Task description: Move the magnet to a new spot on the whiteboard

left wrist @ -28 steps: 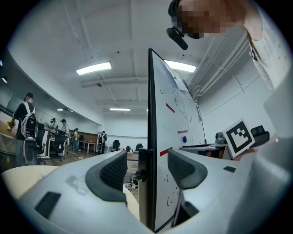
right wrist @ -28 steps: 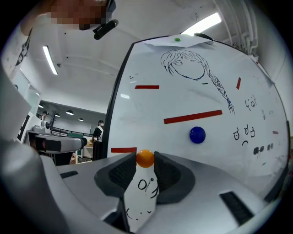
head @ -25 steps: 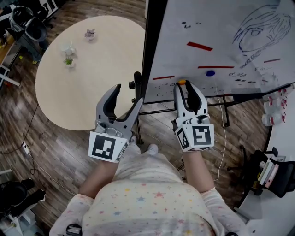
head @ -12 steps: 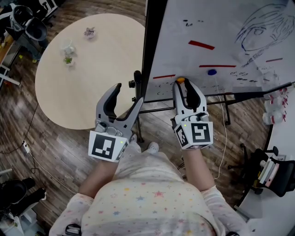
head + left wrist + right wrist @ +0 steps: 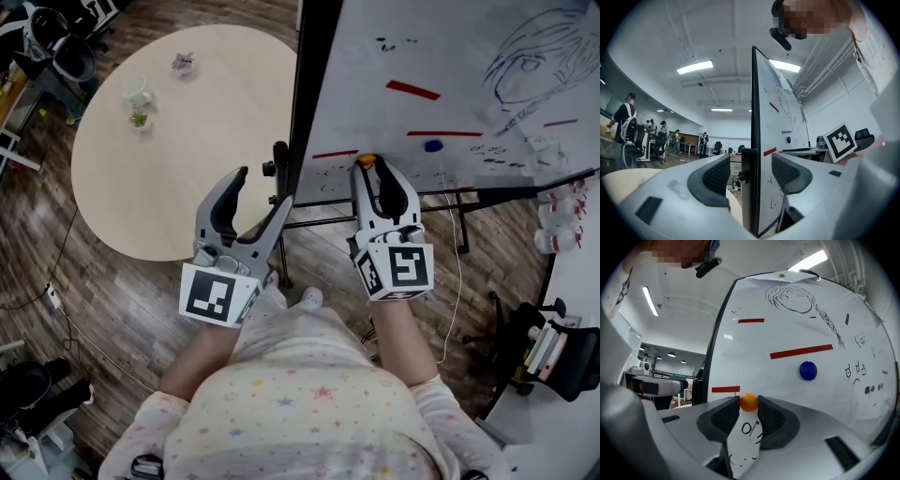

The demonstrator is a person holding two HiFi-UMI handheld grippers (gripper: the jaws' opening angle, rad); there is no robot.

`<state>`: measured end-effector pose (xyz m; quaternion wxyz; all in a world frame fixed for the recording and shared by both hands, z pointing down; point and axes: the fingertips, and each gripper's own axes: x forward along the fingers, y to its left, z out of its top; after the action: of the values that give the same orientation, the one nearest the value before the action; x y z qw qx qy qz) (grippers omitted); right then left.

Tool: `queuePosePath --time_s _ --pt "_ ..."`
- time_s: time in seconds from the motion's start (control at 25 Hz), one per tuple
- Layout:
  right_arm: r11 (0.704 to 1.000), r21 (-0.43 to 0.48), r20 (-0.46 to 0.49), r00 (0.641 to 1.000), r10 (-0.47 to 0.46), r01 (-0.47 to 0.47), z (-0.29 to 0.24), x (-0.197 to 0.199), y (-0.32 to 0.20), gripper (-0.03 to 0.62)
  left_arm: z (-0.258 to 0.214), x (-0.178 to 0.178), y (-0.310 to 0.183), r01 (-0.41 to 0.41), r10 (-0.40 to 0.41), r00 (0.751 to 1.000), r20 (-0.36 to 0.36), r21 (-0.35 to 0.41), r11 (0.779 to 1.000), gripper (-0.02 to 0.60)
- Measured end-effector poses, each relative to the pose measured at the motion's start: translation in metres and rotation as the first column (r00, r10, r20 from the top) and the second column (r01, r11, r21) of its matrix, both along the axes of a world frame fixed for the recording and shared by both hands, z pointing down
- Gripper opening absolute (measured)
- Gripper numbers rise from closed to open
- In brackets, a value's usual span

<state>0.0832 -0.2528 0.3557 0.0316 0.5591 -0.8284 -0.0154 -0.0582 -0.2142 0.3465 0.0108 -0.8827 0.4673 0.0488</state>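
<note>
Magnet (image 5: 749,402): orange, round, clamped in right gripper (image 5: 749,405) against whiteboard (image 5: 797,333); left gripper (image 5: 751,171) spread wide.

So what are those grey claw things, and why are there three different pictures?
Those are tools, not a robot. A person holds one hand-held gripper in each hand. The top-down picture comes from a camera on the person's head. The other two come from small cameras riding on each tool, looking along its jaws. The right hand-held gripper is pinching a little orange magnet on the whiteboard, ready to move it. The left hand-held gripper is open and holds nothing, near the board's dark edge. A blue magnet also sticks on the board, and a round table stands beside it.
</note>
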Motion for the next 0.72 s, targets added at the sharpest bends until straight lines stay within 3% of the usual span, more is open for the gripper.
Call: queuePosePath --time_s 0.72 --pt "1.0 0.012 -0.004 1.0 0.027 -0.027 0.0001 -0.0008 -0.0009 0.124 0.0024 0.0019 -0.0013 0.0 0.0 1.0 -0.005 -0.006 1.0 0.255"
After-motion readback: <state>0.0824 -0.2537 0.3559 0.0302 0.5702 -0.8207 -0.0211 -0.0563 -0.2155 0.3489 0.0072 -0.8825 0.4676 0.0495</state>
